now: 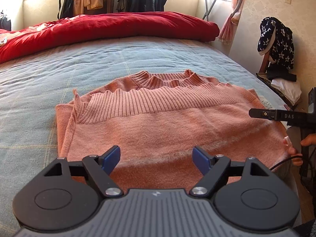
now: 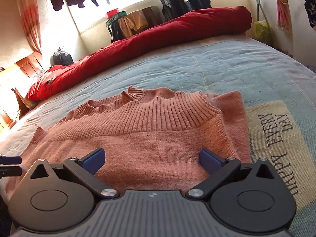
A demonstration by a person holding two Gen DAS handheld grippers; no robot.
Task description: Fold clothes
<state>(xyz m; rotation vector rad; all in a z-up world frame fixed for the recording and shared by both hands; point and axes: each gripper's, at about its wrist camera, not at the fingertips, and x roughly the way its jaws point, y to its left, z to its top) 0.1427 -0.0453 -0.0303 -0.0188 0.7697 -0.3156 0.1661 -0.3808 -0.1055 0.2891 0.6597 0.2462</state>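
Item: pink knit sweater point(image 1: 158, 122), ribbed hem folded up toward the collar, sides tucked in
Location: flat on the blue bedspread point(image 1: 59, 69), near edge of the bed; red quilt point(image 1: 110, 27) bunched well beyond it; printed patch point(image 2: 276, 138) just beside its right side
Left gripper point(image 1: 157, 158): jaws spread wide, nothing between the pads, hovering over the near part of the sweater, left of centre
Right gripper point(image 2: 152, 160): jaws spread wide, empty, over the near right part; whether the pads brush the knit cannot be told
Other view of right tool: its black finger shows at the right edge of the left camera, above the sweater's right side, with a hand point(image 1: 308, 141) on the handle
Task stage, judged: sweater already folded once lengthwise; a further fold or a lift of the bundle appears due
Handling, judged: light, soft, limp; offers no stiffness and will sag or unfold if raised by one point; fuzzy knit gives good friction, little slip; not fragile, though loops may snag
Grip points, judged: the two near corners, each pinch taking all stacked layers together
Risk, judged: catching only the top layer peels the fold open
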